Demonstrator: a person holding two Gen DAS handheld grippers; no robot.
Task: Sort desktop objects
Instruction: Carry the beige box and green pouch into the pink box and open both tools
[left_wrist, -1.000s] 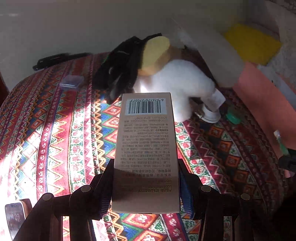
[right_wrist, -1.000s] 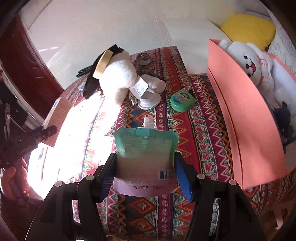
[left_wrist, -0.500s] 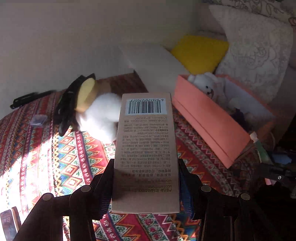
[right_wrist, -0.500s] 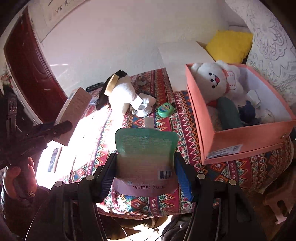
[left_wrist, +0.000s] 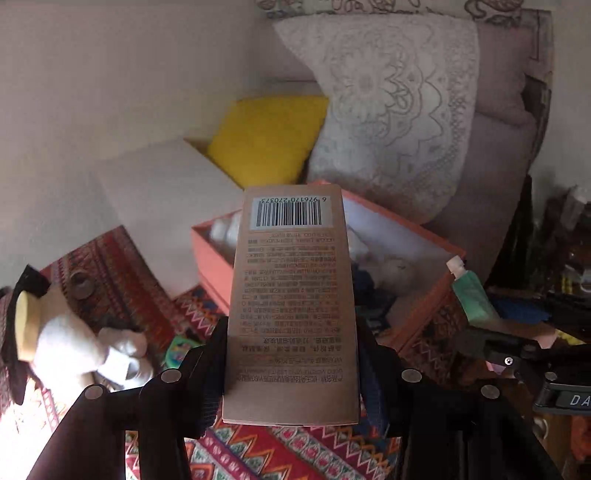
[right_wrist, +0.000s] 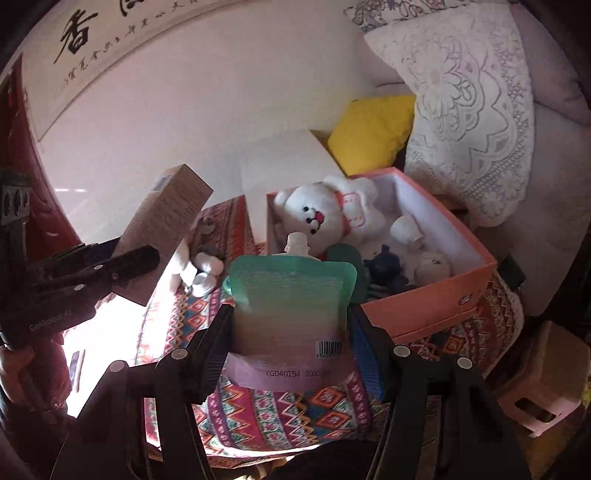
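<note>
A tan carton (left_wrist: 291, 306) with a barcode at its far end is clamped near its base between the jaws of the left gripper (left_wrist: 291, 369) and is held in the air, its free end pointed toward the orange box (left_wrist: 417, 310) at 12 o'clock. A green spouted pouch (right_wrist: 291, 314) is pinched at its lower sides by the right gripper (right_wrist: 291, 347), spout up, likewise clear of the patterned tablecloth (right_wrist: 280, 417). Both items appear to be carried toward the box, which is judged to be the sorting bin, since soft toys are already lodged in it.

From the right wrist view the box interior is laid open: a white plush bear (right_wrist: 325, 214) sits at the far left corner, and darker items lie beside it; bare floor seems to remain at the right side. In that view the carton is seen tilted at 10 o'clock. From the left wrist view the box interior is largely hidden behind the carton, but the pouch is seen at 3 o'clock, close to the box's near corner. Left on the cloth at 8 o'clock are a black-and-white plush toy (left_wrist: 55, 339) and a small green round object (left_wrist: 181, 349); these are judged still to be sorted.
</note>
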